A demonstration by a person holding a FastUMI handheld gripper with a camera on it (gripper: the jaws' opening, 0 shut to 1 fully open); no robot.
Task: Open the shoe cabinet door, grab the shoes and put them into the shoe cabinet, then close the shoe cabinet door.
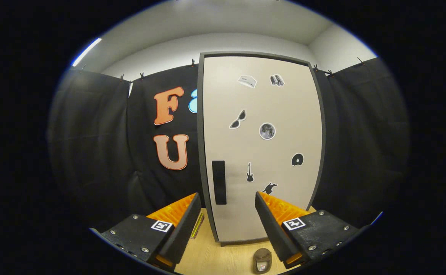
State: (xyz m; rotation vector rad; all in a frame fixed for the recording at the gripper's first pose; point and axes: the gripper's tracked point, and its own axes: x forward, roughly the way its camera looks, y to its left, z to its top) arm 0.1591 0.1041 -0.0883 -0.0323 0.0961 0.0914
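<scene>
The shoe cabinet (261, 149) stands upright on the wooden surface, straight ahead of my fingers. Its pale door is shut, framed in dark grey and dotted with small stickers. A black vertical handle (219, 182) sits low on the door's left side, just beyond the gap between my fingers. My gripper (227, 199) is open with nothing between its fingers, a short way in front of the door. A small brown shoe (262, 261) lies on the wood below, between the fingers and close to the right one.
The wooden surface (215, 256) runs under the cabinet and toward me. A thin yellow-green object (197, 225) lies by the cabinet's left foot, partly behind the left finger. Black cloth walls close in on both sides and behind.
</scene>
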